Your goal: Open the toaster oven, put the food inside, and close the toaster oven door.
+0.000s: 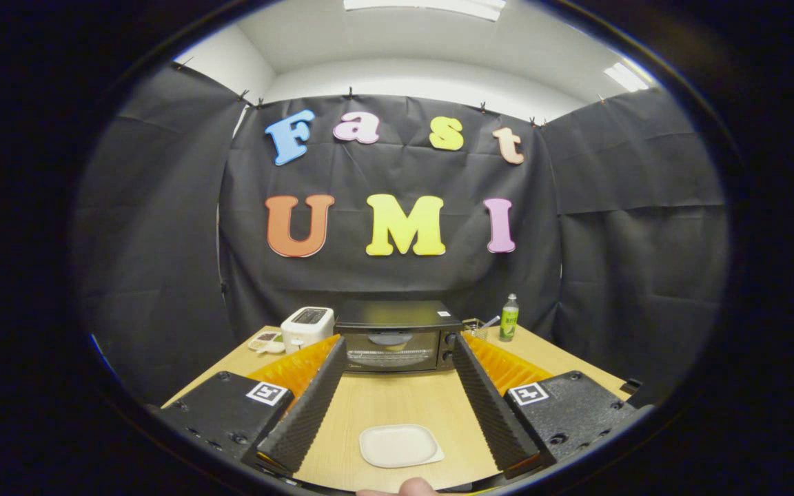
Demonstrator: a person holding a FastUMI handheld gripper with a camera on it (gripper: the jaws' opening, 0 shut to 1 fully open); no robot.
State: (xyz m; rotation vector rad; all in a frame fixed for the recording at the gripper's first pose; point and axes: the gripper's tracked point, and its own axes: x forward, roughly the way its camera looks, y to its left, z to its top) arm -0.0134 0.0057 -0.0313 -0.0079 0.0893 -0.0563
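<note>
Jaws wide around 1 plate (400,445)

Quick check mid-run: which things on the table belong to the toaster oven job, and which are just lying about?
For the job:
- toaster oven, door closed, beyond the fingers
- white plate, between the open fingers; I see no food on it
- gripper, open, holding nothing

Lying about:
- white toaster
- green bottle
- small tray beside the toaster
- basket right of the oven

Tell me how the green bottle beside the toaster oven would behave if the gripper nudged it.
The green bottle is tall and narrow, so it would probably tip rather than slide. Fallen, it would likely roll on the table. The gripper, fingers wide open, is well short of it.
</note>
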